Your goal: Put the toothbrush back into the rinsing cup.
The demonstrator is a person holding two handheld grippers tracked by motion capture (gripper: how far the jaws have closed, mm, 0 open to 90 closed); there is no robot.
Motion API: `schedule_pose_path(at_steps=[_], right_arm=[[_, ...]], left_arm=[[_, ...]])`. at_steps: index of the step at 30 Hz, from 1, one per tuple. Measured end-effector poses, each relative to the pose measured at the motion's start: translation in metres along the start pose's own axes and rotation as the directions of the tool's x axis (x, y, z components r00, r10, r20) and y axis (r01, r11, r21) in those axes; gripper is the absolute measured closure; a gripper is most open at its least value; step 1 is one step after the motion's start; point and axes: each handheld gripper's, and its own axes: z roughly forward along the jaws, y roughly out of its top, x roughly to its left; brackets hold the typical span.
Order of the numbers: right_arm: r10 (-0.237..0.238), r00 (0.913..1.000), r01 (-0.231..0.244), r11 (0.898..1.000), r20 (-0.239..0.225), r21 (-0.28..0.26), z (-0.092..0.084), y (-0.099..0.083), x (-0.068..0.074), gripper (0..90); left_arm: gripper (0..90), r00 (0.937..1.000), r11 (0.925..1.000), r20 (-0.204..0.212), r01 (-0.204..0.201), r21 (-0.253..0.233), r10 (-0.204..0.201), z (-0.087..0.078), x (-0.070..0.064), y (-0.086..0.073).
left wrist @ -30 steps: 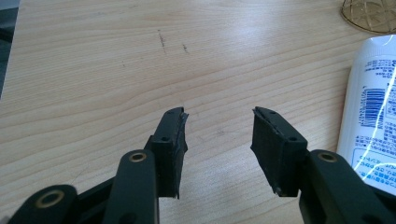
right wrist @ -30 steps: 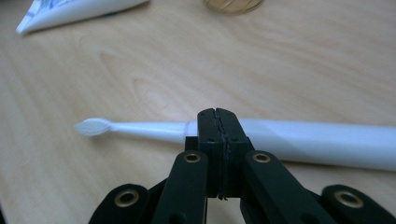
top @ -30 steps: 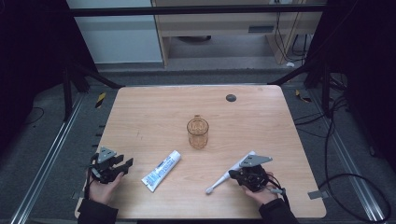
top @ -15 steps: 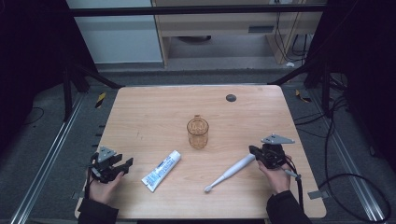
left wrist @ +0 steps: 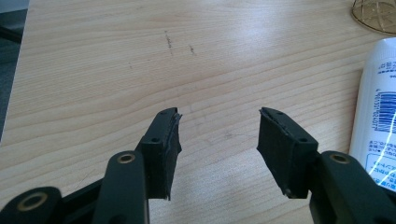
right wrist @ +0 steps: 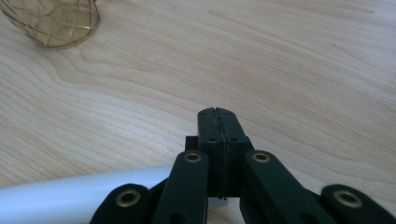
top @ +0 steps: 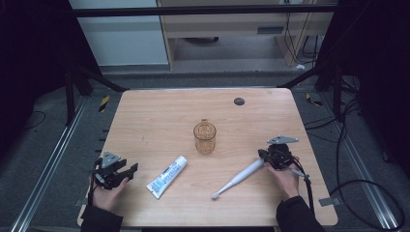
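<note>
One wooden table (top: 159, 116) is seen carrying an amber glass cup (top: 205, 137) at its middle, a white toothpaste tube (top: 167, 176) lying left of centre near the front, and a white toothbrush (top: 238, 178) angled to the right. The left gripper (left wrist: 218, 133) is held low over bare wood just beside the tube, jaws spread wide and empty. The right gripper (right wrist: 218, 113) is pressed fully together, nothing seen between its tips, with the toothbrush handle lying against its underside.
</note>
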Motion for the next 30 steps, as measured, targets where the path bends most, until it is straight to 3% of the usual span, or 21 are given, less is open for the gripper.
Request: schedule_pose_path(at_steps=[17,30], right_arm=[[-0.022,0.9997,0.022,0.999,0.013,0.033,-0.008,-0.011,0.004,89.8],[-0.039,0.9992,0.04,0.998,-0.013,0.049,-0.021,-0.021,0.011,89.4]], left_arm=[[47.3,1.0,1.0,0.002,0.003,-0.004,-0.003,-0.001,0.001,-0.001],[47.1,1.0,1.0,0.0,0.005,-0.003,-0.005,-0.002,0.001,-0.001]])
